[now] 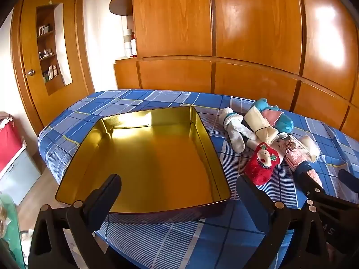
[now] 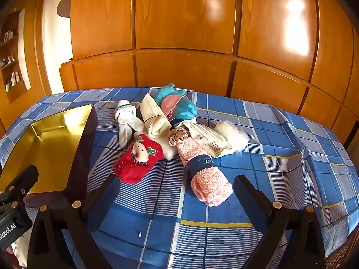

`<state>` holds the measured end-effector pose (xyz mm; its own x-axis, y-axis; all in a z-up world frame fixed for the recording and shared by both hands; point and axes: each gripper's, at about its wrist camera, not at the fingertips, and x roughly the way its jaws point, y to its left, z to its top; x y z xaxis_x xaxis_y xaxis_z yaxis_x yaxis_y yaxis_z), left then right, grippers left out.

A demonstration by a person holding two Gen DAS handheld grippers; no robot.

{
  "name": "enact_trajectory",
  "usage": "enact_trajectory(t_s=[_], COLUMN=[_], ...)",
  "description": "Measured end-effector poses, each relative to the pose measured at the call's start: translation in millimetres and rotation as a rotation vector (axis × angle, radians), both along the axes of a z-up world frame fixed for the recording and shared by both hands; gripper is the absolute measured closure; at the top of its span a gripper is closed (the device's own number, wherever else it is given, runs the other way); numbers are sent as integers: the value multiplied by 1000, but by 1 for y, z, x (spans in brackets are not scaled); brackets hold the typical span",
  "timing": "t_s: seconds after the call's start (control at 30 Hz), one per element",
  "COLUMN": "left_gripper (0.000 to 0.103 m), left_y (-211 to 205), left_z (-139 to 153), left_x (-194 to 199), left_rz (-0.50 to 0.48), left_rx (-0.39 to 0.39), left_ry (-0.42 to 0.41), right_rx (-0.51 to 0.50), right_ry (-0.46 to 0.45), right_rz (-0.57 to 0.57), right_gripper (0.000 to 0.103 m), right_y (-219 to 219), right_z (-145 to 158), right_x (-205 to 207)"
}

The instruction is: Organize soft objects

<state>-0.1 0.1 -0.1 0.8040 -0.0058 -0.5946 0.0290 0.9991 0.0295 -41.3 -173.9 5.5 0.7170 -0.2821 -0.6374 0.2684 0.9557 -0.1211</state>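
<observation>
We see a heap of rolled socks, red, peach, white and teal, at two o'clock from the shiny gold rectangular tin on the blue plaid bed. Left hand-held gripper and right hand-held gripper tilt downward, both gaping wide, seemingly holding nothing.

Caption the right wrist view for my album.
Open fingers hover over a pile of soft socks beside an empty gold tin.

Tin on the bed, sock pile to its right

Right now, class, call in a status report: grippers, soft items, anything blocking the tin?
Left gripper and right gripper open, empty. Soft pile on bed, beside gold tin; tin bare inside. Nothing blocking.
</observation>
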Motion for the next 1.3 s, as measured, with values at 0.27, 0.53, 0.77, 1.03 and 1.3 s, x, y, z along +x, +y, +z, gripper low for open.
enact_trajectory(t_s=[0.27, 0.53, 0.77, 1.03, 1.3], left_gripper=[1, 1, 1, 1, 1], left_y=[12, 16, 16, 16, 18], left_z=[2, -3, -3, -4, -4], left_x=[-3, -1, 0, 1, 0], left_rz=[-2, 14, 22, 26, 27], left_rx=[-3, 5, 8, 9, 8], left_ry=[9, 15, 18, 18, 19], right_rx=[5, -9, -4, -2, 1], right_ry=[-13, -10, -12, -20, -22], right_rz=[7, 42, 51, 62, 65], right_gripper=[0, 0, 0, 0, 0], right_y=[5, 12, 13, 15, 15], right_z=[1, 2, 1, 2, 1], right_x=[-1, 1, 2, 1, 1])
